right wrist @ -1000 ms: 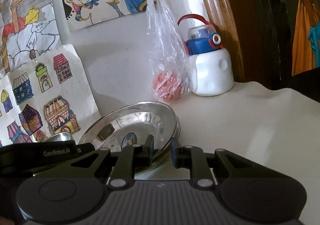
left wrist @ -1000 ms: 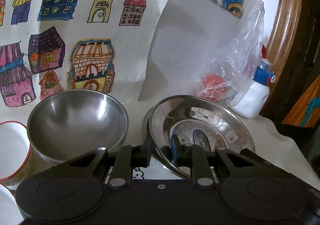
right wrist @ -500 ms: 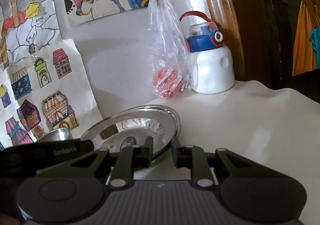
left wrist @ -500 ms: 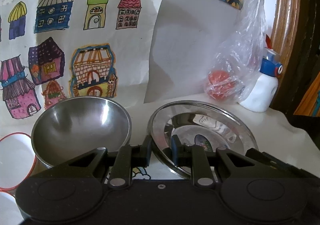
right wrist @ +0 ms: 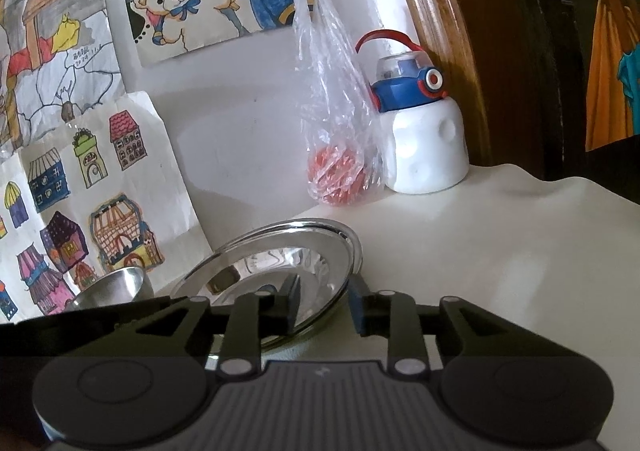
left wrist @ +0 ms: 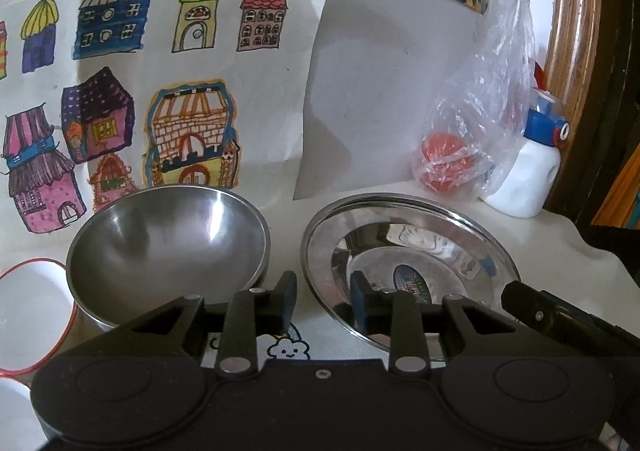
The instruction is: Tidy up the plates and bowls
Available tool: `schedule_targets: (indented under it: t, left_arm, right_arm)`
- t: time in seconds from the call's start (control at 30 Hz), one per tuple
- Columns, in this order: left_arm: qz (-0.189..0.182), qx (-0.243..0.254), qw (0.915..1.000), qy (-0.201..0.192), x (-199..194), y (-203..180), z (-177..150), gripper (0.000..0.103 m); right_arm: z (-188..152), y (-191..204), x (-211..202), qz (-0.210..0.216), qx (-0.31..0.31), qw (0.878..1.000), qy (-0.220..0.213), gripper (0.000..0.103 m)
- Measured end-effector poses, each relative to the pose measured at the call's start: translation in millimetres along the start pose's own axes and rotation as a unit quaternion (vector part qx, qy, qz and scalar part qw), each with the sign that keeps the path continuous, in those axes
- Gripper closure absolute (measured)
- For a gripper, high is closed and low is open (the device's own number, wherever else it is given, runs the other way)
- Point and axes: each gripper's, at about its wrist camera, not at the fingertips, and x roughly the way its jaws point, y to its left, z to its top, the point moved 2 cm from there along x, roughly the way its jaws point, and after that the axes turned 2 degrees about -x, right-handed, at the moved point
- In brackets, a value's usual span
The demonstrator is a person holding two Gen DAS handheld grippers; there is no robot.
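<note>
- We had the left gripper (left wrist: pixel 323 301) low at the near-left rim of the plate (left wrist: pixel 408 251), jaws apart, one finger outside the rim and the other over the dish: we judged that a straddle with nothing gripped.
- Our right gripper (right wrist: pixel 324 307) sat across the plate's right edge the same way, jaws apart, the rim passing between the fingers and no clamp on it.
- The plate lay flat on the bench (right wrist: pixel 500 251), just right of the bowl (left wrist: pixel 168 247), the two rims close but apart; one gripper per side suits a wide, slippery steel dish.
- The bowl stood upright and untouched, with a red-rimmed white cup (left wrist: pixel 32 315) beside it at the left edge.
- Behind, a bag (right wrist: pixel 340 139) of red things and a bottle (right wrist: pixel 424 139) stood by the wall, well clear of our work.
- Against a second before: the plate had been tilted up, pinched at both sides; now it was level and down.
- Half a second before, the jaws stood closer together; since then both pairs had widened.
- We read that as the plate set down and released, the bowl still unplaced.
</note>
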Motion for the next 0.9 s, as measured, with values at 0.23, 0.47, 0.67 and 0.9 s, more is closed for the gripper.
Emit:
schedule_targets:
  t: [0.23,0.47,0.67,0.9]
  left_arm:
    - [-0.006,-0.005,0.9999,-0.012,-11,2,3,0.055]
    - [-0.013,-0.007,0.9994,-0.032,-35,4,5,0.039]
    - [-0.012,-0.030,0.9980,-0.055,-64,15,14,0.023]
    - [-0.014,-0.035,0.9956,-0.085,-107,32,20,0.003]
  right_arm:
    - [0,-3,-9,-0.005,0.004,1.000,-0.021,0.055]
    - [7,-7,-29,-0.013,0.016,0.999,-0.049,0.028]
    - [13,-9,-54,0.000,0.039,0.997,-0.067,0.009]
    - [20,11,-96,0.013,0.034,0.994,-0.100,0.000]
